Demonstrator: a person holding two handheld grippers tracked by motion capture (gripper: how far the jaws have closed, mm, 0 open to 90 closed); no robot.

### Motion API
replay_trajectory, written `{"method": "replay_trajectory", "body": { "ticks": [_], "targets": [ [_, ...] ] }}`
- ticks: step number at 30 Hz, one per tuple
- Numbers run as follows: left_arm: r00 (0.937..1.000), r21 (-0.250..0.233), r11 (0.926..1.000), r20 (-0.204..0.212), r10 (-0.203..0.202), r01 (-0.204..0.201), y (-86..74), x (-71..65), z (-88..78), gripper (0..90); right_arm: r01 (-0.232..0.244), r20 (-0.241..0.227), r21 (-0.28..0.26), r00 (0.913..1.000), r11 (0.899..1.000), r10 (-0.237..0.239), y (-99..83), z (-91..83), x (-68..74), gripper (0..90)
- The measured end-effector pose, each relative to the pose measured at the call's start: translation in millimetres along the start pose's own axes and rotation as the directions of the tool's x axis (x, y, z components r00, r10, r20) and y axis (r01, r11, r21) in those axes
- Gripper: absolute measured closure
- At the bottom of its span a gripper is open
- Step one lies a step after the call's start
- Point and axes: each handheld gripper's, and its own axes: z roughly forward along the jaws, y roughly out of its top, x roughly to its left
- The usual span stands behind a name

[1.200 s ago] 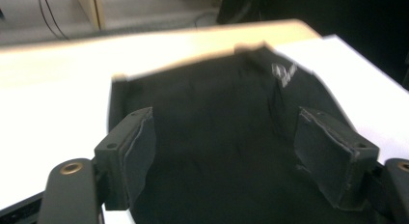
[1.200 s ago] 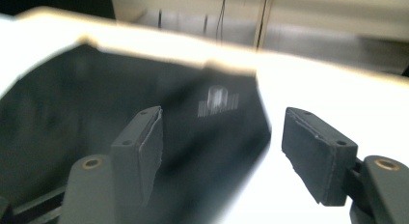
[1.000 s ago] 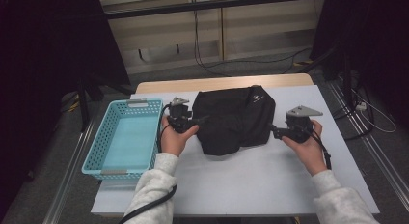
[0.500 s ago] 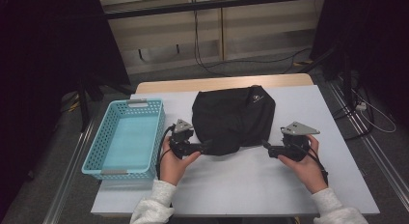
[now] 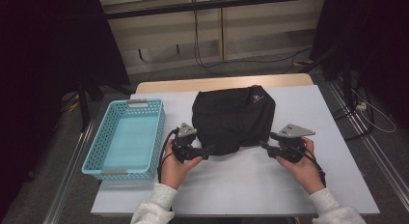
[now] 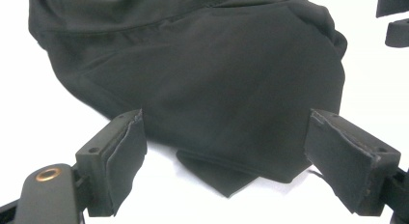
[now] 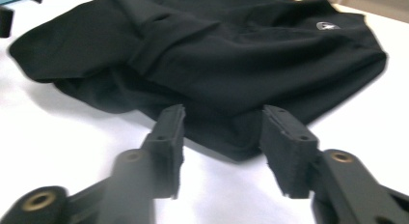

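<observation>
A crumpled black garment (image 5: 234,119) with a small white logo lies between the left gripper (image 5: 208,150) and right gripper (image 5: 265,145), both with jaws spread and empty.

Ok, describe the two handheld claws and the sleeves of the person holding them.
Both are black. The left claw and right claw each carry a grey three-cornered plate on top and trail a black cable. In the gripper views each has two flat black jaws faced with dark padding, and brass-coloured rings show at the joints. The person's sleeves are light grey and look like knit fabric.
</observation>
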Motion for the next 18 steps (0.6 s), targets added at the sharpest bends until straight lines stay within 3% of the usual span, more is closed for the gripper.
{"method": "replay_trajectory", "body": {
  "ticks": [7,10,15,17,18],
  "targets": [
    [0.9999,0.0,1.0,0.005,0.009,-0.009,-2.0,-3.7,-1.5,15.6,0.063,-0.033,0.055,0.9976,0.996,-0.061,3.1,18.9,10.3,65.1],
    [1.0,-0.003,1.0,0.003,-0.003,0.003,-3.9,-4.8,-0.4,15.6,0.066,-0.05,0.073,0.9968,0.995,-0.063,5.6,29.3,10.4,66.0],
    [0.9999,0.017,0.9997,0.007,0.015,-0.016,-7.2,-6.6,1.4,15.6,0.066,-0.058,0.093,0.9965,0.993,-0.061,7.4,41.5,9.8,65.1],
    [0.9999,0.016,0.9998,0.005,0.01,-0.01,-8.5,-6.2,0.3,15.6,0.079,-0.065,0.134,0.9954,0.988,-0.07,5.1,47.7,11.5,64.7],
    [1.0,0.016,0.9999,0.005,0.006,-0.006,-9.0,-6.4,-0.5,15.6,0.079,-0.071,0.13,0.995,0.988,-0.07,4.2,49.0,12.5,67.2]
  ]
}}
